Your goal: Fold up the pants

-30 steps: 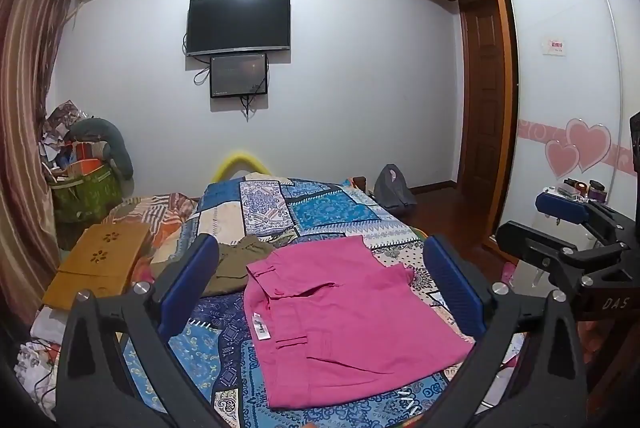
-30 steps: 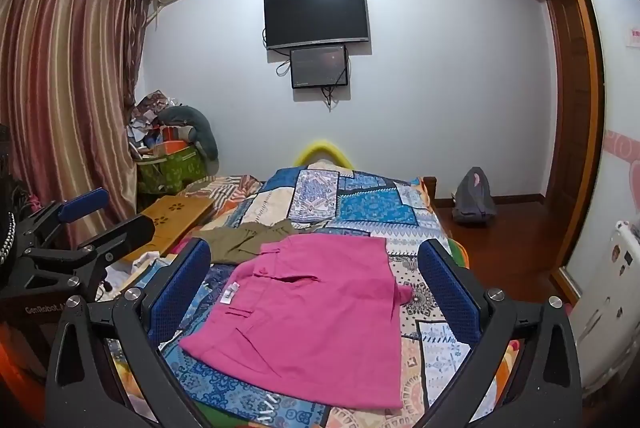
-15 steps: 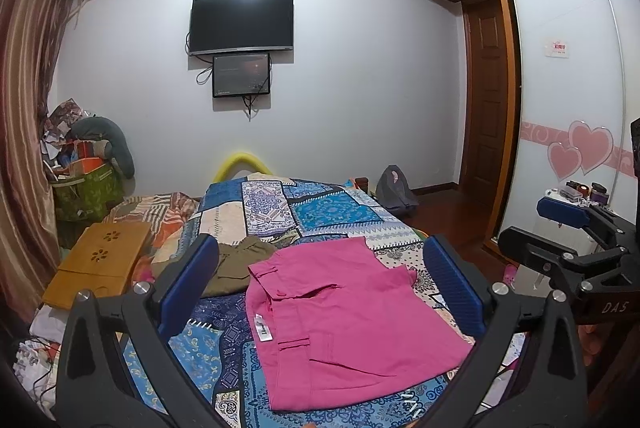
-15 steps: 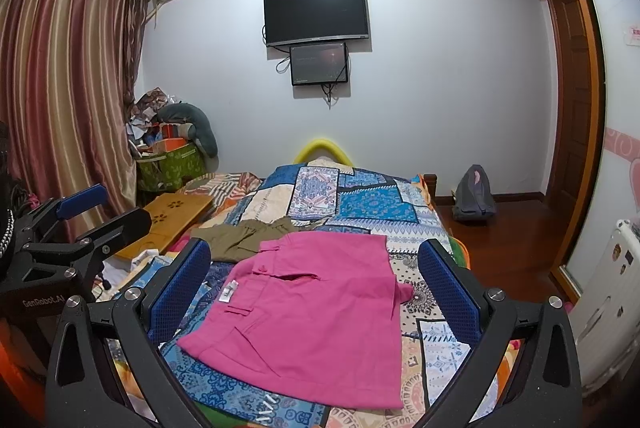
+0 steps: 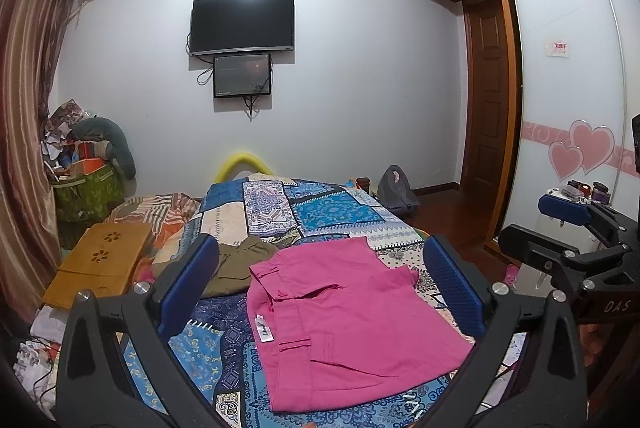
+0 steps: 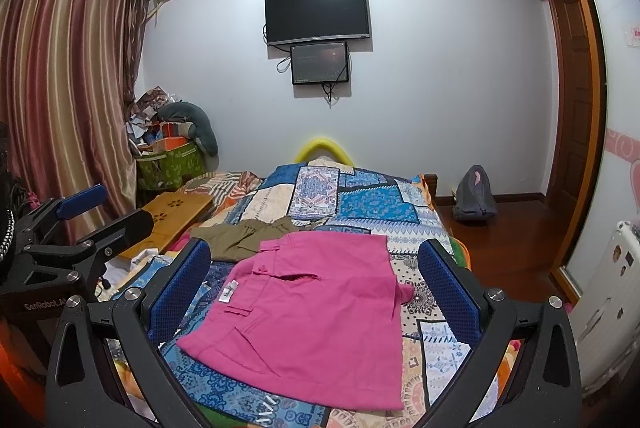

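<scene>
Pink pants (image 5: 352,316) (image 6: 316,312) lie folded into a flat rectangle on the patchwork bedspread (image 5: 328,208) (image 6: 372,204), a white tag showing at the left edge. My left gripper (image 5: 320,284) hovers above them, open, nothing between its blue pads. My right gripper (image 6: 316,288) is likewise open and empty, held over the pants. Each gripper shows at the edge of the other's view: the right one (image 5: 568,224) at the far right, the left one (image 6: 80,204) at the far left.
Olive-green pants (image 5: 240,264) (image 6: 240,236) lie behind the pink ones. A wooden lap tray (image 5: 96,260) sits left on the bed. A cluttered green bin (image 6: 168,160) stands by the curtain. A grey backpack (image 6: 474,194) rests on the wooden floor at the right, near the wardrobe.
Both views have shifted very slightly; the pants and both open grippers stay as they were.
</scene>
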`<state>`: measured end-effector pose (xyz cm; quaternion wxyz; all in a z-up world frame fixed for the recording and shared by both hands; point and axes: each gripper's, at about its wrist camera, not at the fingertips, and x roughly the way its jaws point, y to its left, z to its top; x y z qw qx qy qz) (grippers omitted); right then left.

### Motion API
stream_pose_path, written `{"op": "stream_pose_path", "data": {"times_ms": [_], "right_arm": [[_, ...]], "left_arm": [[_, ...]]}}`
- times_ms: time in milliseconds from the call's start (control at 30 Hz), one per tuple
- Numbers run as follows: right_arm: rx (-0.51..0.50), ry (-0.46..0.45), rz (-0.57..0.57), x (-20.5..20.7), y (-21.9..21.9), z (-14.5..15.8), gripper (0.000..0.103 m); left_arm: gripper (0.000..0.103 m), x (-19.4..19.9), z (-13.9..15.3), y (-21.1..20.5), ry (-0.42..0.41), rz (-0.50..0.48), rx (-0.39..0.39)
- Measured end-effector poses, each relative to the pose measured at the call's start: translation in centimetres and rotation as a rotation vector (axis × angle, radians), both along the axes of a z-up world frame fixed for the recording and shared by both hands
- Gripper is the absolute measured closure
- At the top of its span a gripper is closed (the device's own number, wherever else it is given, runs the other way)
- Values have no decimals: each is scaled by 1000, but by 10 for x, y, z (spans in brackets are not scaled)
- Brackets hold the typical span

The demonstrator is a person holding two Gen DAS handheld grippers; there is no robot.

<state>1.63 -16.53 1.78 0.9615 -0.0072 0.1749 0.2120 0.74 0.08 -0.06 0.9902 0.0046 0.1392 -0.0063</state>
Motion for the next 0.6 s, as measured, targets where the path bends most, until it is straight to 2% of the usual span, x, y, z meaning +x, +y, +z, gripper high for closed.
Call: {"op": "stream_pose_path", "data": {"times_ms": [600], "right_arm": [[0, 16, 7, 4, 0, -1, 0]], "left_arm": [[0, 1, -3, 4, 6, -1, -8]]}}
